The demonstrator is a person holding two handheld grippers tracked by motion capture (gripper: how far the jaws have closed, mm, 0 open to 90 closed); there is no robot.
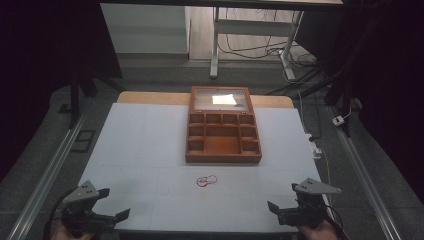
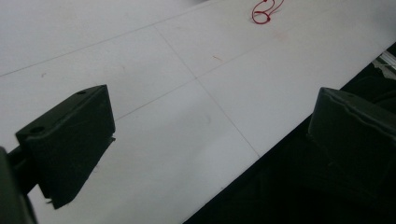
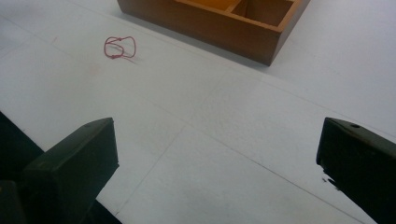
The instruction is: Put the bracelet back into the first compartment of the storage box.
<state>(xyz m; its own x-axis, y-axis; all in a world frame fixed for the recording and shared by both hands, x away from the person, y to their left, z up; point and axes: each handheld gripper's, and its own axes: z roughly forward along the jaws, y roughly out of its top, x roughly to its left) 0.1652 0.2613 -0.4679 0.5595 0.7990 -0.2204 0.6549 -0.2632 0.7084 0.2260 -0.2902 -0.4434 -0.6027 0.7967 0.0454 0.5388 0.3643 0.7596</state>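
— So, where is the red string loop point(image 1: 206, 180)?

— It lies flat on the white table point(image 1: 140, 145), near the middle, just in front of the wooden box point(image 1: 223, 156). It does not touch the box.

— Which way does it point?

— In the high view its long side runs left to right, tipped up a little at the right end. The small knotted part sits at the left and the bigger loop is at the right.

— And the grippers?

— Both are down at the near edge of the table, well apart from the loop. The left gripper point(image 1: 111, 216) is at the near left corner and the right gripper point(image 1: 280, 210) is at the near right corner — the loop lies between them, farther up the table. In the left gripper view the loop point(image 2: 264, 11) is far off at the top. In the right gripper view it point(image 3: 119, 47) sits up and to the left of the jaws.

— Are the jaws holding anything?

— No. Both pairs are spread wide with just bare table between them.

— What about the box?

— Its glass lid point(image 1: 220, 99) stands open at the back. Inside are little compartments.

— And the room?

— It is dim. Behind the table are a grey floor, white desk legs point(image 1: 215, 45) and some cables point(image 1: 250, 50). A metal rail point(image 1: 45, 175) runs down each side.
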